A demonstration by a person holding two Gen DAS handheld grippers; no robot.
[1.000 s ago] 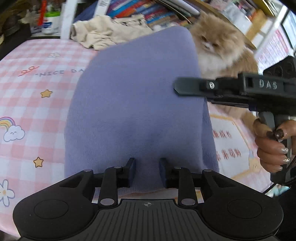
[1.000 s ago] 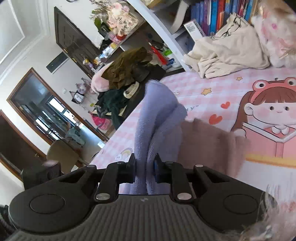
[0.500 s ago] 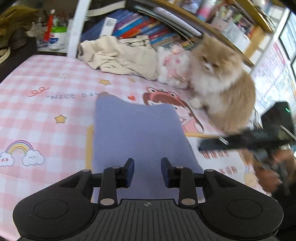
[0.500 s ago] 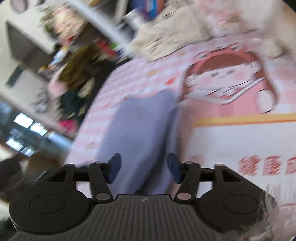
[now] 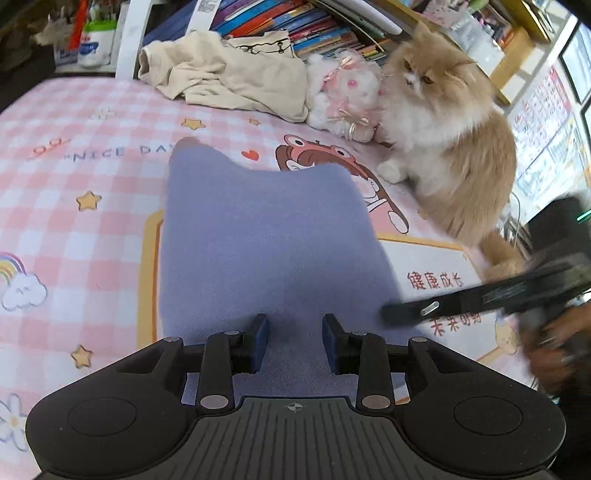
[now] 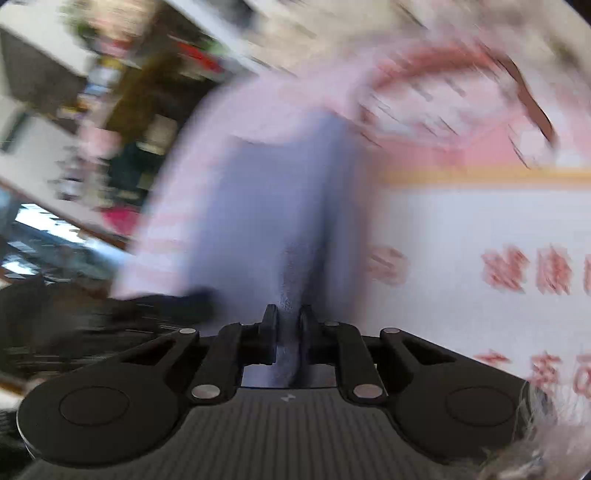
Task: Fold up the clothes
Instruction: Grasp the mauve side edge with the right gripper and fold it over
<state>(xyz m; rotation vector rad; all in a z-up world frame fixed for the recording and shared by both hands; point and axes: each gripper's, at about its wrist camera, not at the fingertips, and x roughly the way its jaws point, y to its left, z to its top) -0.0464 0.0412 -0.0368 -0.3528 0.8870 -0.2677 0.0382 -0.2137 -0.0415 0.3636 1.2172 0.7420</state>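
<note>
A purple cloth (image 5: 266, 236) lies flat on the pink checked sheet (image 5: 74, 166), folded into a long strip. My left gripper (image 5: 294, 343) hovers over its near edge, jaws apart, the pads pressing on nothing. In the left wrist view, my right gripper (image 5: 388, 317) is a blurred black bar at the cloth's near right corner, held by a hand (image 5: 554, 339). The blurred right wrist view shows the right gripper (image 6: 287, 325) closing, a raised fold of the purple cloth (image 6: 273, 206) pinched between its pads.
A fluffy tan and white cat (image 5: 450, 140) sits on the sheet just right of the cloth's far end. A pink plush toy (image 5: 343, 92) and a crumpled beige garment (image 5: 229, 74) lie behind it. A bookshelf (image 5: 295, 26) runs along the back.
The purple cloth came down from hanging in the air to lying flat. My right gripper opened, dropped lower and closed again on a fold at the cloth's near right corner.
</note>
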